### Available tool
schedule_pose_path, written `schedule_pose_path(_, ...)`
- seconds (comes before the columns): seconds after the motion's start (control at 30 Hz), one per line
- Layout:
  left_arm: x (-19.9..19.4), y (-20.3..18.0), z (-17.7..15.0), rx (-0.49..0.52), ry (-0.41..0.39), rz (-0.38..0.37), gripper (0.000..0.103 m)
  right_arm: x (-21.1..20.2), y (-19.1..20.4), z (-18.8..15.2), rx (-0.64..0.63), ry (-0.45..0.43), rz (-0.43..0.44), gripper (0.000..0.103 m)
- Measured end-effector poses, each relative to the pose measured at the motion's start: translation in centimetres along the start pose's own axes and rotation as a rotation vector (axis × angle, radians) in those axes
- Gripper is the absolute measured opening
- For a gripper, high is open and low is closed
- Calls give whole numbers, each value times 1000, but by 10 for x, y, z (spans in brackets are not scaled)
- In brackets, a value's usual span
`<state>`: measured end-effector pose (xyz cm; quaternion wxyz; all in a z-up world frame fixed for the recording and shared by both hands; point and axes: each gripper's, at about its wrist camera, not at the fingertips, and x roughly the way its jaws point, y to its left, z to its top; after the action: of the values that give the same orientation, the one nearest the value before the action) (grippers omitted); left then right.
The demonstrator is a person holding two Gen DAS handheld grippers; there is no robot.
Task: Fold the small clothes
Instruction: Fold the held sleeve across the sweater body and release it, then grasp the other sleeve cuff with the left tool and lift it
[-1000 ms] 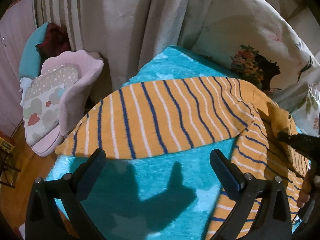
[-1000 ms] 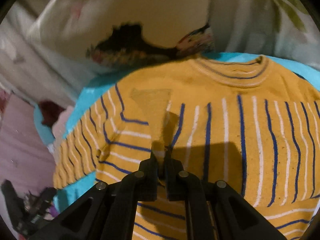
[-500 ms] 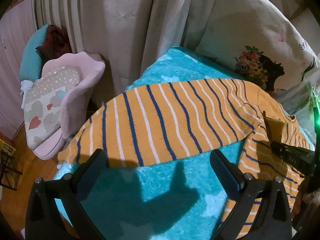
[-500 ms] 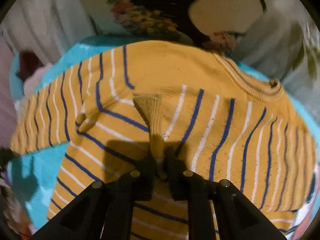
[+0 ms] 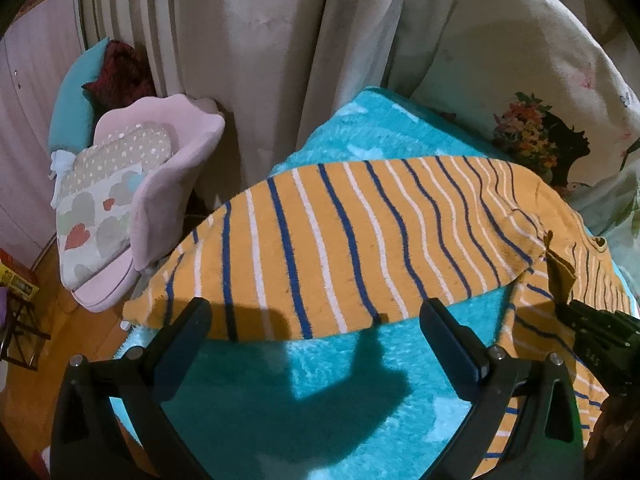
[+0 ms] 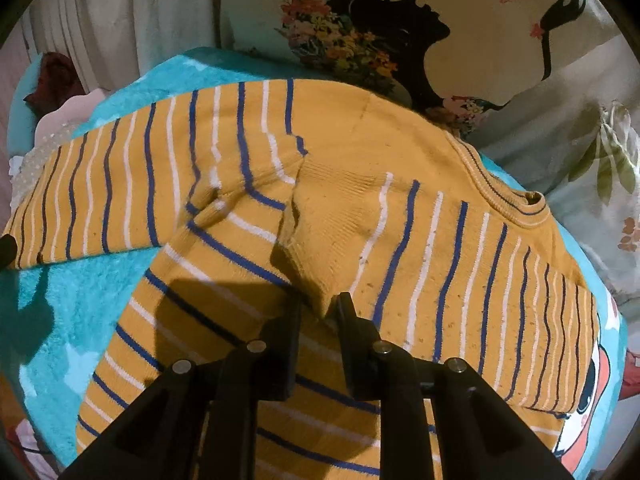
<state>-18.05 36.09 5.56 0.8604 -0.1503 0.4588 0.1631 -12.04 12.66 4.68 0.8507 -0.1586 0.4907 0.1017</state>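
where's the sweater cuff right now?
In the right wrist view the cuff lies folded onto the chest of the sweater, below the collar, its tip between the opening jaws of the right gripper.

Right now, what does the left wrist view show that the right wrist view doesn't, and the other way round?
Only the left wrist view: the left gripper, open over the teal blanket, and the heart-print cushion. Only the right wrist view: the sweater's collar and the cuff lying between the right gripper's opening jaws. Both: the striped sweater, its sleeve spread out, and the floral pillow.
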Motion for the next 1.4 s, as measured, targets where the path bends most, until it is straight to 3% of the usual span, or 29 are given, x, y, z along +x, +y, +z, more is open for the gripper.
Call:
schedule_pose_path(0.7,16,8,2,-25,38,6,103,5,-2,-2,12,10,-30,39)
schedule_pose_path(1.03,15,57,17,-152,11,54,103,-8,-12,-6,75,4,46,41)
schedule_pose_path(1.13,18,85,21,-259,34,21,103,-16,-20,-11,114,-8,76,44)
schedule_pose_path(1.27,21,107,14,-390,92,-139,103,-19,-35,-20,183,6,120,44)
schedule_pose_path(1.4,17,102,3,-381,104,-227,101,-21,-44,-24,223,4,131,45)
